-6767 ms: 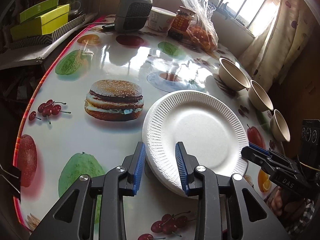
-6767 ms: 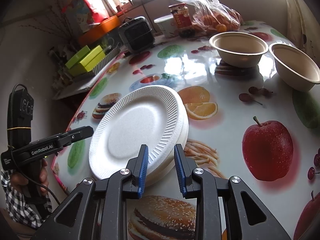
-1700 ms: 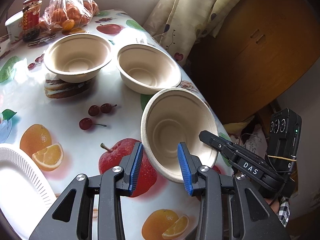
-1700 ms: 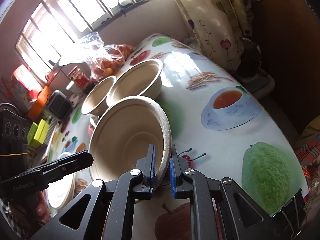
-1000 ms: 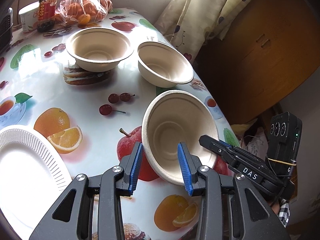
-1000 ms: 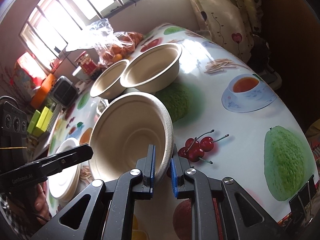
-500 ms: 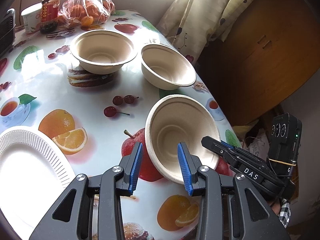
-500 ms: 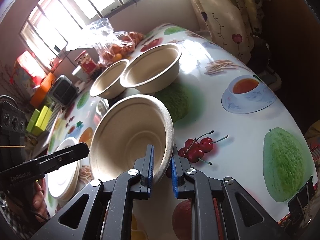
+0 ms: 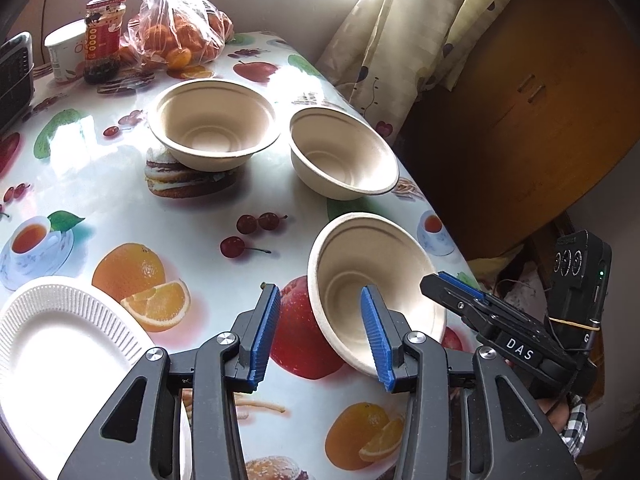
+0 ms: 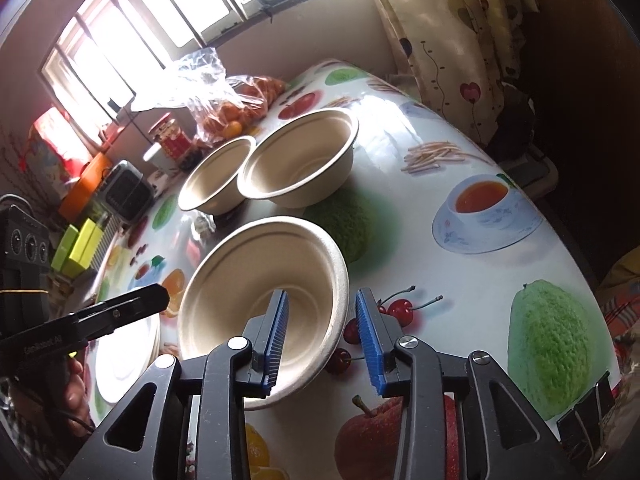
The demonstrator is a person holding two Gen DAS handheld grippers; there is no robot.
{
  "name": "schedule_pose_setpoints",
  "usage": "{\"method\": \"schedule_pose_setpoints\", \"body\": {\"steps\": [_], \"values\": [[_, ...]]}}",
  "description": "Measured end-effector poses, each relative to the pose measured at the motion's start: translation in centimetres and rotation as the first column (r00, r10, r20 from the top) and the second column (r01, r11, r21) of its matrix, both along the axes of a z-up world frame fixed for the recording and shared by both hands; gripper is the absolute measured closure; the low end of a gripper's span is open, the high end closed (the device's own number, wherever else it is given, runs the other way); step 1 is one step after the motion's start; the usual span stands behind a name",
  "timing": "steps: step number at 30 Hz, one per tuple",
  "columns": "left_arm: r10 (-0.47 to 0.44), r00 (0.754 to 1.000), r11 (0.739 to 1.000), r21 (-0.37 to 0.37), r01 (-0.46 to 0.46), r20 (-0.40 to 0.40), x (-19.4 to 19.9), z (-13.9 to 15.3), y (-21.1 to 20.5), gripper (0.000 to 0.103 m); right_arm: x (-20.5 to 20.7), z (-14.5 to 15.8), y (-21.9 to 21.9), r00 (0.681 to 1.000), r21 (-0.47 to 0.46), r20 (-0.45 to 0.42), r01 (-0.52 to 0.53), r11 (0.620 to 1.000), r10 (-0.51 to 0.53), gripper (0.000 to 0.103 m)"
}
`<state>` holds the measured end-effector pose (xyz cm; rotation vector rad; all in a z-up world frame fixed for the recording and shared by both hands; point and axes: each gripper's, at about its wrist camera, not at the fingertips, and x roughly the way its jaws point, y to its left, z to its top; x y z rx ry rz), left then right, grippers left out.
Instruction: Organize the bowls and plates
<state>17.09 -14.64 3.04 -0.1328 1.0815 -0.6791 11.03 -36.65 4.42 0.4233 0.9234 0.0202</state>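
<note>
A beige paper bowl (image 9: 380,280) (image 10: 256,300) sits near the table's right edge. My left gripper (image 9: 320,334) straddles its near-left rim and its jaws are opening, with neither pad pressing the rim. My right gripper (image 10: 322,338) straddles the opposite rim, one finger inside the bowl. Its jaws are opening too, pads off the rim. In each view the other gripper shows from the side: right gripper (image 9: 436,280), left gripper (image 10: 162,300). Two more beige bowls (image 9: 216,136) (image 9: 344,156) stand side by side farther back. A stack of white paper plates (image 9: 52,340) (image 10: 124,360) lies at the left.
A bag of oranges (image 9: 180,36), a red jar (image 9: 102,32), a white cup (image 9: 64,52) and a small heater (image 9: 14,72) stand at the far end. The table edge (image 9: 448,224) runs close to the bowls, with a curtain (image 9: 400,40) and wooden cabinet (image 9: 540,100) beyond.
My right gripper was shut on the near bowl's rim; its jaws have now come apart off the rim. The left jaws have widened slightly. The bowl has barely moved.
</note>
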Motion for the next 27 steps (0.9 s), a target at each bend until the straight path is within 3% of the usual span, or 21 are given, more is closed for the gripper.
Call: {"method": "schedule_pose_setpoints", "body": {"steps": [12,27], "values": [[0.006,0.998,1.000,0.028,-0.008,0.063,2.5,2.0,-1.0,0.059,2.2,2.6,-1.9,0.999,-0.078,0.052,0.016,0.997,-0.012,0.065],[0.028,0.998,0.998,0.053,-0.032,0.060,7.6,2.2,-3.9,0.059,7.2,3.8,-4.4,0.998,-0.150,0.059,0.002,0.989,0.007,0.063]]}}
